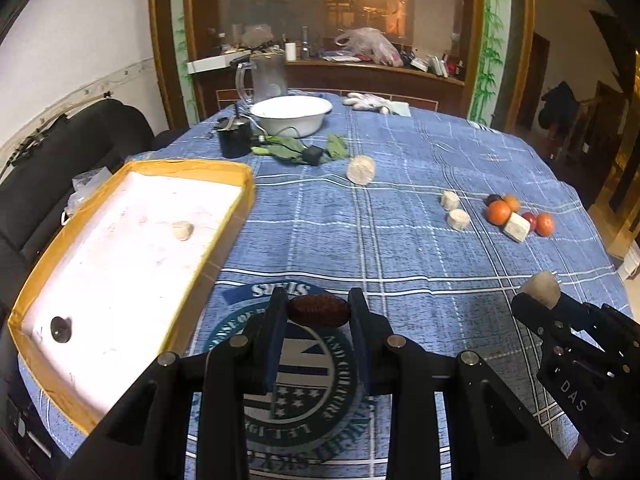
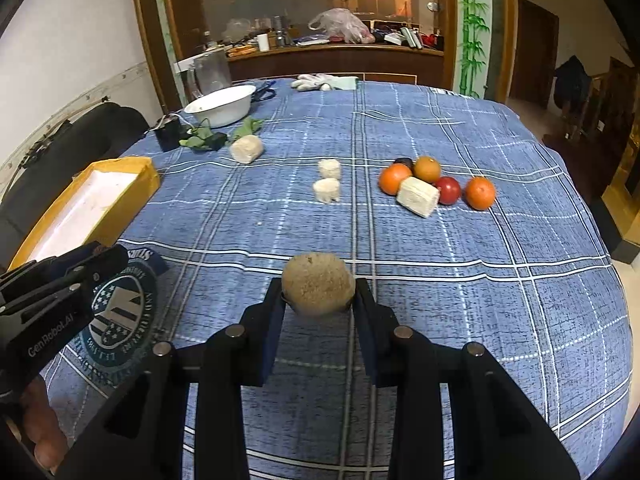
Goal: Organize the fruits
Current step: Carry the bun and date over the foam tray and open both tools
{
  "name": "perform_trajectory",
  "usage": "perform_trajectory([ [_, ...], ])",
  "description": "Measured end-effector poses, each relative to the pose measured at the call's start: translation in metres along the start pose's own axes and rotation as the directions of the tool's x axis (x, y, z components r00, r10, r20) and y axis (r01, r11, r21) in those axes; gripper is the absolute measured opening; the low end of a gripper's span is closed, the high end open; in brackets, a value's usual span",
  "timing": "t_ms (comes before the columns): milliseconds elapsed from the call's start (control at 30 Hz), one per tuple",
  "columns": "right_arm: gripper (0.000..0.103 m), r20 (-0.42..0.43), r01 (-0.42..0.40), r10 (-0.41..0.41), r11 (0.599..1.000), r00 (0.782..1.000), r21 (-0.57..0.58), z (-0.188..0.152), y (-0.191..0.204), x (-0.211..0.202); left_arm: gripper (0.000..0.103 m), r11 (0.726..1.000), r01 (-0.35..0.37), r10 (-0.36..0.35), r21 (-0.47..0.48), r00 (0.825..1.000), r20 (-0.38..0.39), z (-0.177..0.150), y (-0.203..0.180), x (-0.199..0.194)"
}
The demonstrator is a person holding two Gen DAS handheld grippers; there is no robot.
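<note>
Woven blue cloth tablecloth (image 2: pixel 440 280), glossy white bowl (image 1: pixel 292 114), matt yellow cardboard tray (image 1: pixel 40 280), rough tan fruit (image 2: pixel 318 284)

A dark brown, wrinkled oval fruit (image 1: pixel 319 311) is held crosswise above the table, and a round, rough beige fruit (image 2: pixel 318 283) is held above it too. On the blue checked cloth lies a group of three orange round fruits (image 2: pixel 394 178), one red round fruit (image 2: pixel 450 189), one dark fruit (image 2: pixel 404 162) and a pale cylinder piece (image 2: pixel 418 196), all touching or just beside each other. Two small pale pieces (image 2: pixel 328 190) lie near them, a larger one (image 2: pixel 247 148) farther away. The yellow-rimmed white tray (image 1: pixel 224 166) contains one pale piece (image 1: pixel 183 230) and one dark round fruit (image 1: pixel 61 328).
</note>
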State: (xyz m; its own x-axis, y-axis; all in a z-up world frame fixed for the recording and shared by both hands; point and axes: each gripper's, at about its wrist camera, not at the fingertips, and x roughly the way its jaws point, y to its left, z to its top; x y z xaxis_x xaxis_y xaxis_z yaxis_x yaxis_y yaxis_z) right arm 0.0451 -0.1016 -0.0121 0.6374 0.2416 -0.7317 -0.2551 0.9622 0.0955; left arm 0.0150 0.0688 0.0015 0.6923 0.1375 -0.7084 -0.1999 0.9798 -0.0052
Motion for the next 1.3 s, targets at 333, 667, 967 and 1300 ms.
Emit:
perform_trajectory([
  [333,0.036,0.02,-0.029,0.03,0.998,0.999,-0.05,0.008,0.028,-0.007,0.03,0.995,-0.067,0.069,-0.075,0.997,0.028,0.002,0.045,-0.016],
  [667,0.036,0.038,-0.136,0.142,0.981,0.989,-0.138,0.036,0.087,-0.004,0.03,0.944,-0.238,0.244,-0.229,0.97,-0.001,0.001,0.141,-0.024],
  [967,0.036,0.018,-0.277,0.29,0.931,0.957,-0.236,0.06,0.174,0.015,0.03,0.892,-0.326,0.316,-0.312,0.945,-0.084,0.007,0.207,-0.001],
  [1300,0.037,-0.103,-0.377,0.363,0.88,0.926,-0.291,0.067,0.249,0.069,0.03,0.873,-0.37,0.328,-0.319,0.928,-0.177,0.003,0.236,0.028],
])
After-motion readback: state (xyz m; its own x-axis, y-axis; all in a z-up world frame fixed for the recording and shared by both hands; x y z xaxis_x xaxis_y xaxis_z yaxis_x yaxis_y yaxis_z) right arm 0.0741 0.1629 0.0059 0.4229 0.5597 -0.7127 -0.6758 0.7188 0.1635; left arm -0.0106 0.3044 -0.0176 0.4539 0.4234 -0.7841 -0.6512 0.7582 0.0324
